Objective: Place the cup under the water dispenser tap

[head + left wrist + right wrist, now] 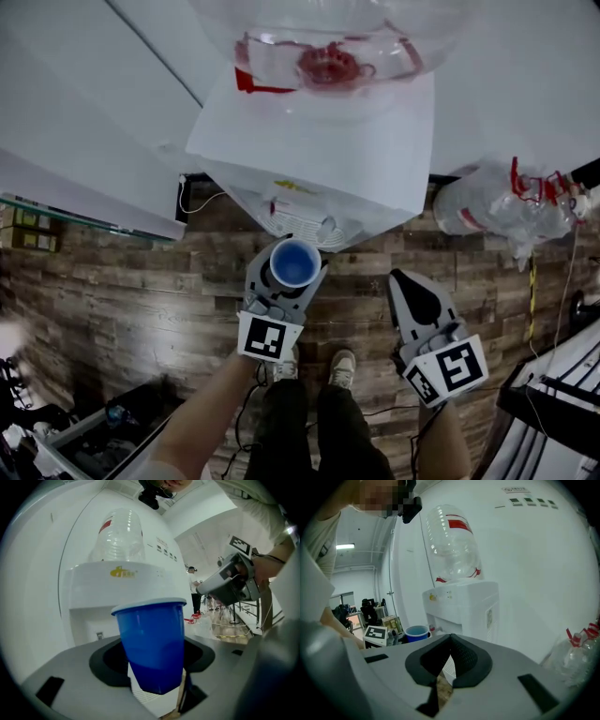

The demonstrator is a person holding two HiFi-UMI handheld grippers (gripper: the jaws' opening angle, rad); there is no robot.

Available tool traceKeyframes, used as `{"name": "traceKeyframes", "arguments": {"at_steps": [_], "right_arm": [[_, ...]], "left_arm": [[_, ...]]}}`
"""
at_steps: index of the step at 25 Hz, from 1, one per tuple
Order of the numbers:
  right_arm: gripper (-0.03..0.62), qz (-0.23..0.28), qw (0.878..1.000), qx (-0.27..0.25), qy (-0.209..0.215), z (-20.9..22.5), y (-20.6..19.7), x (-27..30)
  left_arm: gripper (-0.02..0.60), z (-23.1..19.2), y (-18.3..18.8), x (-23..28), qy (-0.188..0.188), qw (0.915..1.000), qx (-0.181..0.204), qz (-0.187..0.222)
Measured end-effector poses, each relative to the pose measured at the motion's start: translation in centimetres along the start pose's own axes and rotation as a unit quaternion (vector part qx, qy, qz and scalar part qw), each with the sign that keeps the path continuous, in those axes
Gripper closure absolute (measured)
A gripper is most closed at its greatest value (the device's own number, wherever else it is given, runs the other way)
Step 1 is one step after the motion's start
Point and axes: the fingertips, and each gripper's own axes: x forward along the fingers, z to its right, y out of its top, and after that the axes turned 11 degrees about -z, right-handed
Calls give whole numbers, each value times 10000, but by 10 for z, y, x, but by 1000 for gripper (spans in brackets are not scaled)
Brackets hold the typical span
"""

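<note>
A blue plastic cup stands upright between the jaws of my left gripper, which is shut on it. The cup fills the middle of the left gripper view. It hangs just in front of the white water dispenser, near the taps and slightly out from them. A small tap shows in the dispenser's recess, left of the cup. My right gripper hangs to the right of the cup, its jaws together with nothing in them. In the right gripper view the cup sits by the dispenser.
An empty clear bottle sits on top of the dispenser. Another empty bottle lies on the wooden floor at the right. Boxes stand at the left and a black case at the lower left. The person's shoes are below the grippers.
</note>
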Motion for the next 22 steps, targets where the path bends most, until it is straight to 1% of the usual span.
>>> {"name": "traceKeyframes", "arguments": {"at_steps": [4,7,9,12,15,19,22], "right_arm": [[588,-82,9999,-4,67,9,-23,19],[588,-169,9998,-14,105,15,-42,30],[588,-235,9996,-107,119,14,-54,35],[588,-379,9986,-337,122,14,-73,42],[588,-559,9976,-343,221,14,-91,51],[588,-765,9959,-336,349,12,-111,60],[588,-912,9943,-354,430,11,-124,67]], "left_arm": [[288,0,-39,25,39,9995,-254,-156],[288,4,-65,48,19,9990,-339,-296],[287,7,-82,63,24,9987,-341,-368],[284,11,-99,84,88,9988,-227,-424],[284,12,-112,98,232,9987,-189,-411],[279,11,-124,110,558,9978,-134,-324],[264,6,-136,122,746,9962,-280,-344]]}}
